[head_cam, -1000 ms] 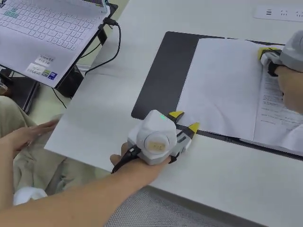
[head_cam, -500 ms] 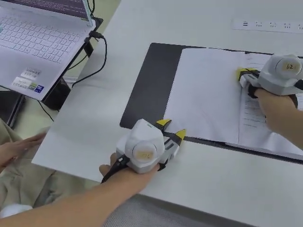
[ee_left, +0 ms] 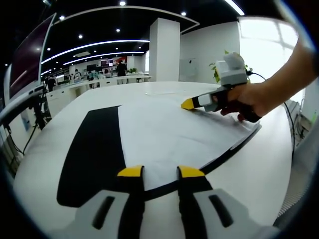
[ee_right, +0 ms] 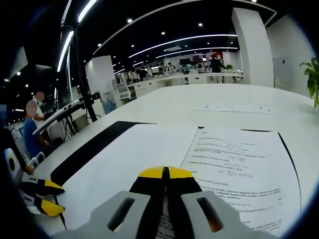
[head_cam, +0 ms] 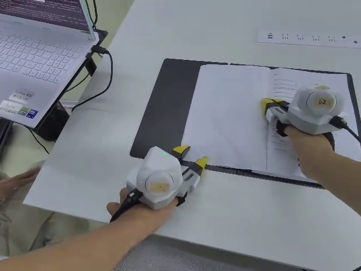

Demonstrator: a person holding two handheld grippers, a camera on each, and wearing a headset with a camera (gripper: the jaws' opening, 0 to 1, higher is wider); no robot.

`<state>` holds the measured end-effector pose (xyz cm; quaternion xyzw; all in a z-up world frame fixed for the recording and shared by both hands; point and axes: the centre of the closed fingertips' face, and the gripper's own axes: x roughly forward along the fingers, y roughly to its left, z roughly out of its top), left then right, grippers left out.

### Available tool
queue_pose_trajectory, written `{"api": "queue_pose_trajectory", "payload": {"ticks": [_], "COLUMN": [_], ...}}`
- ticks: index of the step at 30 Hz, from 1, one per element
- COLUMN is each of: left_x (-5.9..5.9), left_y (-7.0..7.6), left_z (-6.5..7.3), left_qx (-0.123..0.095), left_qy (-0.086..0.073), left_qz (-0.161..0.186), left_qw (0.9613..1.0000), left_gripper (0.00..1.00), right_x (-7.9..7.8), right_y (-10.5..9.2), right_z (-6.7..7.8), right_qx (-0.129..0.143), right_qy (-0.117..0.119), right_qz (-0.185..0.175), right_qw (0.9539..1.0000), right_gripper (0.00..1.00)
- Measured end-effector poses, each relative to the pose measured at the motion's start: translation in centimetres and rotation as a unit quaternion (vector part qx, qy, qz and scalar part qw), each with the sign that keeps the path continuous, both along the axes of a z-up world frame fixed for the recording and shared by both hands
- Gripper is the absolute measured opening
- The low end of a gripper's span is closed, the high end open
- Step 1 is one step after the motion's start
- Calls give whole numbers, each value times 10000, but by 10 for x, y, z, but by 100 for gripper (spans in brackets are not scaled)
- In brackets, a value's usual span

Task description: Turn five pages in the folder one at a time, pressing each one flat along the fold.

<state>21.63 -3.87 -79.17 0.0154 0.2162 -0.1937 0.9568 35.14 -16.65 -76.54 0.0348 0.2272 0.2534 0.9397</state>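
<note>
White workbench (head_cam: 225,28); open office, ceiling strip-lights (ee_right: 189,40), white pillar (ee_left: 164,50).

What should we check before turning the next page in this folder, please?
1. Folder open on the table: ok.
2. Blank turned page lying flat: ok.
3. Right gripper at the fold, jaws shut: ok.
4. Left gripper at the folder's near edge, jaws open: ok; whether it touches the edge, cannot tell.
5. Printed page free to lift: not ok, the right gripper and hand lie over it.
6. Pages turned so far: cannot tell.
</note>
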Motion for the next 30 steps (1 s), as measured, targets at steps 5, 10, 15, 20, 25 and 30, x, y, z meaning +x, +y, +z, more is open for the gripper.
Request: {"api": "queue_pose_trajectory", "payload": {"ticks": [5, 10, 15, 20, 25, 30], "left_x": [0, 1, 1, 0, -1, -1], "left_y": [0, 0, 1, 0, 0, 0], "left_z": [-1, -1, -1, 1, 2, 3], "left_qx": [6, 2, -3, -5, 13, -3], "left_qy": [4, 7, -1, -2, -13, 0], "left_qz": [-2, 16, 22, 26, 9, 22], "left_qw": [10000, 10000, 10000, 10000, 10000, 10000], "left_gripper": [25, 25, 25, 25, 25, 25], "right_x": [-14, -32, -46, -58, -69, -80], "right_y": [0, -1, -2, 0, 1, 1], "right_z": [3, 0, -2, -3, -7, -10], "right_qx": [41, -8, 50, 43, -33, -51], "right_qy": [41, 148, 235, 342, 404, 511], "right_qz": [5, 83, 53, 82, 197, 254], "right_qw": [10000, 9999, 9997, 9994, 9990, 9984], "right_gripper": [0, 0, 0, 0, 0, 0]}}
